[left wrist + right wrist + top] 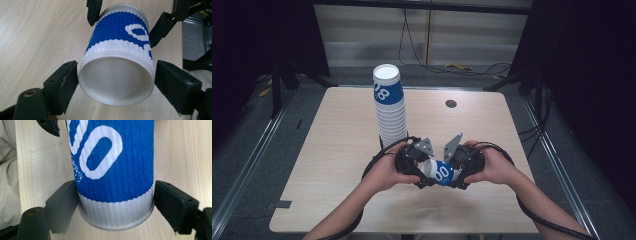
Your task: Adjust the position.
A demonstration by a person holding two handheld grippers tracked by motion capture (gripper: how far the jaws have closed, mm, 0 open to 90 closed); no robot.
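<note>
Left gripper [421, 172] jaws flank the rim of a blue-and-white cup [443, 172], one touching, the other just clear; right gripper [458, 175] clamps its base. Cup lies level above the table [337, 165]. Beyond, close by, stands a cup stack [389, 105].

A recording studio or lab setup rather than a home: a bare light-wood desk [347, 200] stands alone on grey carpet, boxed in by black curtains [587, 75] on the left and right. Loose cables [432, 62] trail along the far wall, and metal floor rails [247, 165] run along both sides.
</note>
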